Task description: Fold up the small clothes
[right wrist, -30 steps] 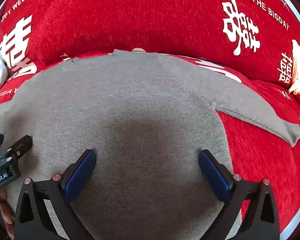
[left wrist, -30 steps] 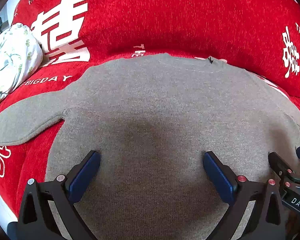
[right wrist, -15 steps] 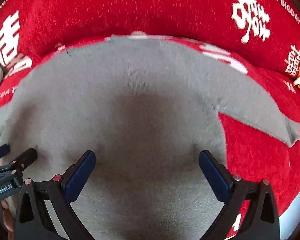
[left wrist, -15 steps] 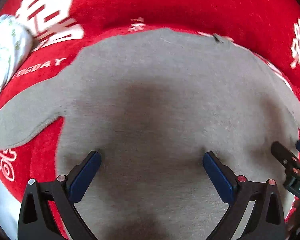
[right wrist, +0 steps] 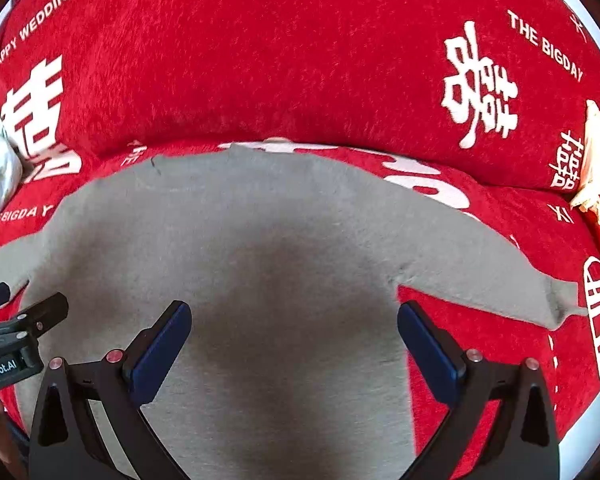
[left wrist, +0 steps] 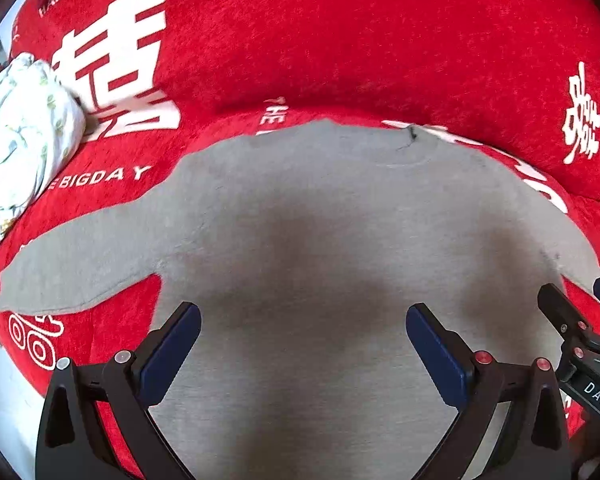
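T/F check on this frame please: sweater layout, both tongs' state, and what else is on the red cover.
1. The grey sweater lies flat with both sleeves spread out. True.
2. The left tongs are shut on the hem. False: they are open over the sweater, gripping nothing.
3. The right tongs are open. True.
4. The sweater lies on a blue cover. False: the red cover has white lettering.
5. A floral bundle sits beyond the left sleeve. True.
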`<state>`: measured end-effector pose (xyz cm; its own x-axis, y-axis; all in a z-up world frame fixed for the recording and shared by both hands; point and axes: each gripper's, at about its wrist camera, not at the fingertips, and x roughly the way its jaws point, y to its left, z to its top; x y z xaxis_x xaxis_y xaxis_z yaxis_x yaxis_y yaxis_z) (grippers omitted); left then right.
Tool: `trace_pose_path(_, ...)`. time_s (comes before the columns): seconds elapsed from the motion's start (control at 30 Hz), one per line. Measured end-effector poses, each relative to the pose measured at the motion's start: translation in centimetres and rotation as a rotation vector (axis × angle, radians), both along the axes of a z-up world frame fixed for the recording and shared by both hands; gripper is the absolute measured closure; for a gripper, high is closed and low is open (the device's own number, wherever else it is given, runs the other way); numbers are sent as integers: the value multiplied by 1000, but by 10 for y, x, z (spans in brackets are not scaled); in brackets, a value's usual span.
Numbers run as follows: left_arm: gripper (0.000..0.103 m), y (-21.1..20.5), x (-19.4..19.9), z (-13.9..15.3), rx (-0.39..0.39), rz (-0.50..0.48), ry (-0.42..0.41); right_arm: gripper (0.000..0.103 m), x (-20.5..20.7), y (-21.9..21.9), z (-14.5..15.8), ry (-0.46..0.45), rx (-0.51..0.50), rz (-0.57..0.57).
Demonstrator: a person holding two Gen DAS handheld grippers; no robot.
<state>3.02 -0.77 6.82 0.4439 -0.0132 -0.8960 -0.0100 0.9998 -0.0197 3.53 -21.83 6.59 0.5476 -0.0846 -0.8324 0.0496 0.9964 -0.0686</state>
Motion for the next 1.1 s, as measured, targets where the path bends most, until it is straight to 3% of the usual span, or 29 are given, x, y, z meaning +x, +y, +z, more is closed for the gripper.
trace_pose_path(0.07, 0, -9, 0, 3, 36, -2, -16, 0, -1, -7, 3, -9, -3, -5)
trace_pose_path(0.43, 0, -55, -3, 11, 74, -35, -67, 0, -8, -55, 8, -49, 36, -55)
trace_pose_path(1.1, 0, -142, 3, 6, 108, -134, -67, 0, -25, -136, 3, -91, 29, -162)
